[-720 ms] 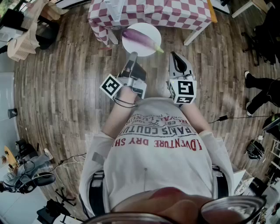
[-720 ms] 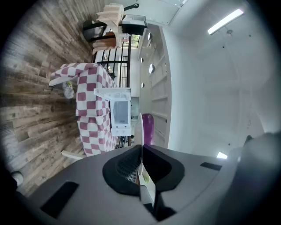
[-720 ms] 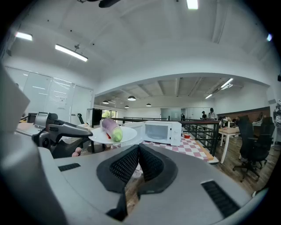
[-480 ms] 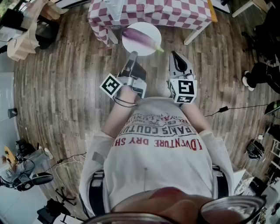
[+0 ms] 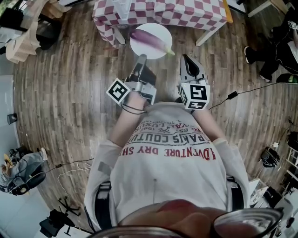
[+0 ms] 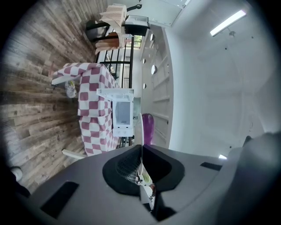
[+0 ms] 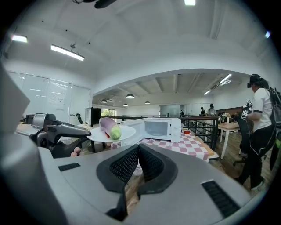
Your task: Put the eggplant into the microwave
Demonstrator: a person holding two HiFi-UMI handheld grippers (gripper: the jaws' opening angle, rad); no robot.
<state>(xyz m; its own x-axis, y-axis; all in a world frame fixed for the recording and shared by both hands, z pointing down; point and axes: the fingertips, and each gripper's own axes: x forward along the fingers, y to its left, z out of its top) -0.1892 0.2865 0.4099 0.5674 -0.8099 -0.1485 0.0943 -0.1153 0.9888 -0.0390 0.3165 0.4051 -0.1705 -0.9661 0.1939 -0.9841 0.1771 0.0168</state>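
While the person is standing on the wooden floor (image 5: pixel 60 116) facing the checked bench (image 5: pixel 186 14) at twelve o'clock in the head view, the task is only getting under way. The white microwave (image 7: pixel 162 128) is sitting on that bench. From the right gripper view its door appears to be hanging open, though I am judging that from a small, distant shape.

The white plate (image 5: pixel 143 49) is hovering short of the bench, at twelve o'clock from the person's chest. The eggplant (image 5: pixel 150 40) is lying across it, its green end pointing toward four o'clock.

The left tool (image 5: pixel 141 59) is clamping the plate's near rim, around the plate's six o'clock edge; the left gripper view is showing the thin white rim pinched between its closed jaws. The right tool (image 5: pixel 185 58) is sitting just beside it at three o'clock, jaws pressed together with nothing in them.

So the eggplant is being held in the air, not yet delivered. By my reading, what is remaining is reaching the bench, getting the eggplant inside the microwave, and probably shutting the door.

As for writing, the person's shirt (image 5: pixel 167 153) is showing upside-down print: a red line reading in part "ADVENTURE DRY", and a darker line I am not making out reliably. The marker cubes (image 5: pixel 118 91) are carrying only black-and-white square patterns, and no brand is legible on the microwave.
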